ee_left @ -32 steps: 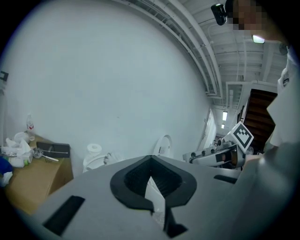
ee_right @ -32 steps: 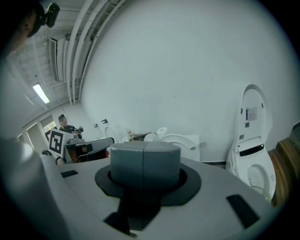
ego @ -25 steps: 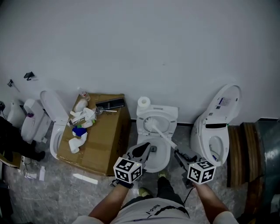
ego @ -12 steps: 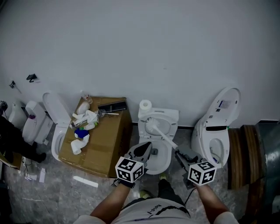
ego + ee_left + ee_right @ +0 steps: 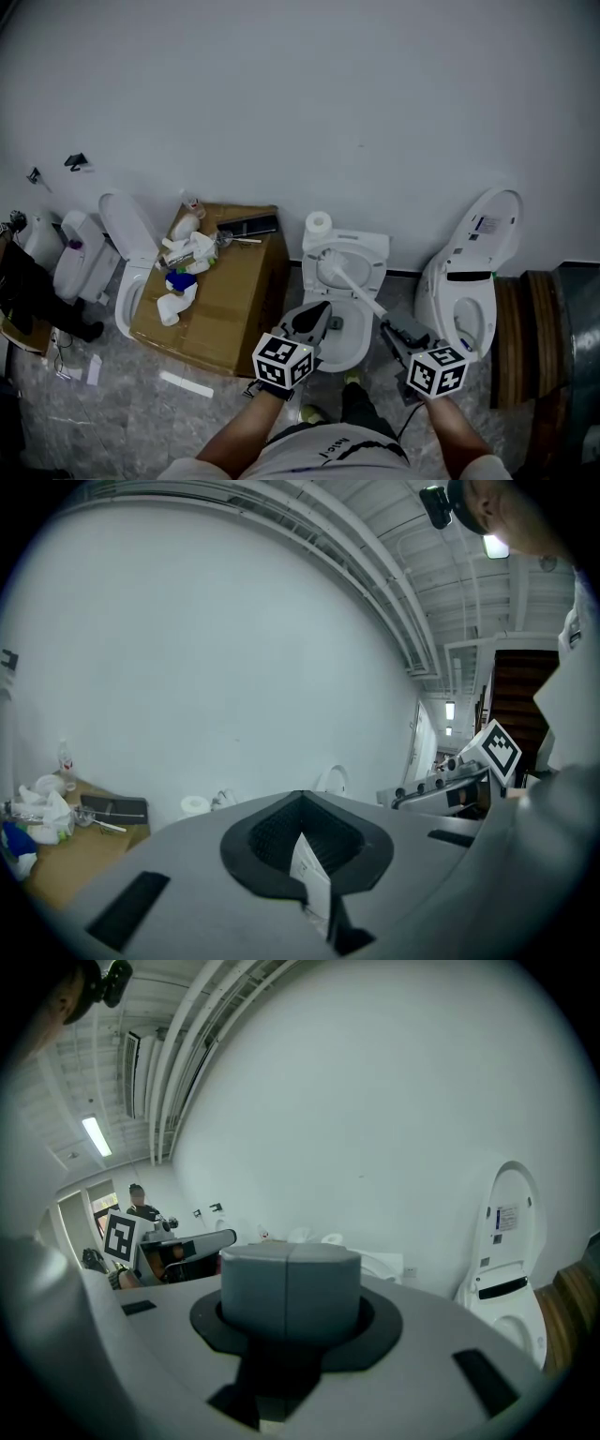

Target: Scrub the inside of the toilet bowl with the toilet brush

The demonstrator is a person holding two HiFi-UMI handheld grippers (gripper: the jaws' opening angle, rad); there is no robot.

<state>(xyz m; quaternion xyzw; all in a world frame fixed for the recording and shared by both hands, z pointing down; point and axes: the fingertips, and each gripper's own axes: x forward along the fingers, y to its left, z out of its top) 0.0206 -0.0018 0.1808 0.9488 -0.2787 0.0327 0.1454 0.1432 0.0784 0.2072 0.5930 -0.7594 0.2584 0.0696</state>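
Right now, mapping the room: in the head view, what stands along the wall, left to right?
Left toilet → box → middle toilet → right toilet

right gripper (image 5: 287, 1283): fingers together | toilet (image 5: 507, 1269), lid up, at right

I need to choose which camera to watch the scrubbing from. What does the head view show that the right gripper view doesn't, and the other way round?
Only the head view: the white long-handled toilet brush resting in the open white toilet bowl, and the brown cardboard box beside it. Only the right gripper view: the right gripper's grey jaws pressed together with nothing between them, and a ceiling strip light. Both: the white wall, the left gripper and the white toilet with raised lid.
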